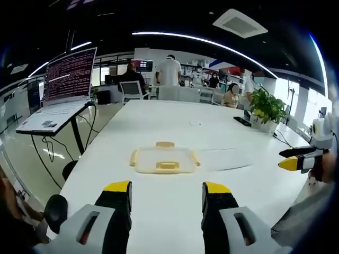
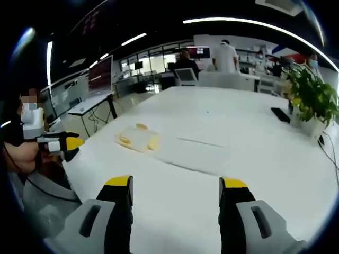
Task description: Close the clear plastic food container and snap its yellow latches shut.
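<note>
White office table point(image 1: 175, 211); container point(image 1: 164, 159) lies straight ahead of my left gripper point(image 1: 167, 191), long axis crosswise. From my right gripper point(image 2: 176, 186) it's ahead-left. Both jaws apart, holding nothing; left nearer.

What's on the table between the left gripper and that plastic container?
Nothing: in the left gripper view, only bare white table lies between the open left gripper and the clear container with yellow latches.
</note>
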Available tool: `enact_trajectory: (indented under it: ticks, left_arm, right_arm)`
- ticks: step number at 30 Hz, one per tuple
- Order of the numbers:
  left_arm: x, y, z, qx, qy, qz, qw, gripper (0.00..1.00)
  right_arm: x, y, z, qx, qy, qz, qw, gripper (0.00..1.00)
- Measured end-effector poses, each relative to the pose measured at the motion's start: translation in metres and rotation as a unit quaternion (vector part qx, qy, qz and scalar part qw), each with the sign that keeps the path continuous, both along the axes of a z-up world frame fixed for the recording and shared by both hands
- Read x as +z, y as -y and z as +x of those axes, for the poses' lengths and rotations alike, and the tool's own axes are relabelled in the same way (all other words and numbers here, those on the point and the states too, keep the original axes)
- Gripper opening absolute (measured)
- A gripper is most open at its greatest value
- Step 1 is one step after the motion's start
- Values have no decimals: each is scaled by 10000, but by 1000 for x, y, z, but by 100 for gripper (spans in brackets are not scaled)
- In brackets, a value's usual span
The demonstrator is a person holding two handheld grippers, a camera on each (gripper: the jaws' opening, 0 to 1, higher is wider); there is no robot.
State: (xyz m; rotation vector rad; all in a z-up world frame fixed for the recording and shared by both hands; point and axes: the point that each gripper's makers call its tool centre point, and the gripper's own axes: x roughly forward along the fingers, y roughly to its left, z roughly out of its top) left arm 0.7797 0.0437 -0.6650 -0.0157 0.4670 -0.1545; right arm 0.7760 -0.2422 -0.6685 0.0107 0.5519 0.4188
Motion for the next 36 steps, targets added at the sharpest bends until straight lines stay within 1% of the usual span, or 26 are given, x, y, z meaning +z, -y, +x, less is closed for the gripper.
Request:
enact_trajectory:
  ticks: [3, 5, 7, 11, 14, 20, 23, 26, 31, 33, 34, 36]
  left_arm:
    - [-2, 0, 6, -121, -34, 72, 9999, 48]
    - [-5, 1, 10, -232, -95, 107, 9996, 48]
    - [-7, 1, 13, -356, -108, 217, 9991, 48]
    - [-8, 2, 19, -548, -128, 318, 9979, 47]
    - [-11, 2, 23, -717, -161, 393, 9965, 47]
    - [-13, 1, 31, -979, -188, 544, 9935, 48]
    - [-13, -3, 36, -1030, -191, 603, 9927, 48]
    - [-12, -9, 42, -993, -185, 614, 9930, 48]
    - [-13, -17, 52, -1033, -208, 712, 9919, 48]
    - [-14, -17, 56, -1120, -237, 776, 9904, 48]
    - [-15, -17, 58, -1230, -259, 857, 9884, 48]
    - [-19, -19, 63, -1286, -296, 928, 9869, 48]
  right_arm:
    - [-4, -7, 3, 137, -167, 58, 9997, 63]
    - [-5, -8, 5, 169, -185, 51, 9997, 63]
    - [-5, -10, 7, 219, -196, 43, 9996, 63]
    - [-3, -18, 13, 337, -223, 113, 9991, 62]
    - [-1, -24, 18, 498, -173, 34, 9986, 62]
    - [4, -37, 32, 726, -98, 31, 9973, 62]
    - [3, -43, 40, 844, -91, -8, 9964, 62]
    - [3, -48, 46, 940, -107, -15, 9955, 62]
    - [3, -65, 57, 1369, 33, -216, 9903, 62]
    - [2, -71, 62, 1474, 16, -202, 9889, 62]
    - [1, -72, 62, 1497, 11, -205, 9885, 62]
    - [-2, -77, 66, 1655, 3, -288, 9858, 61]
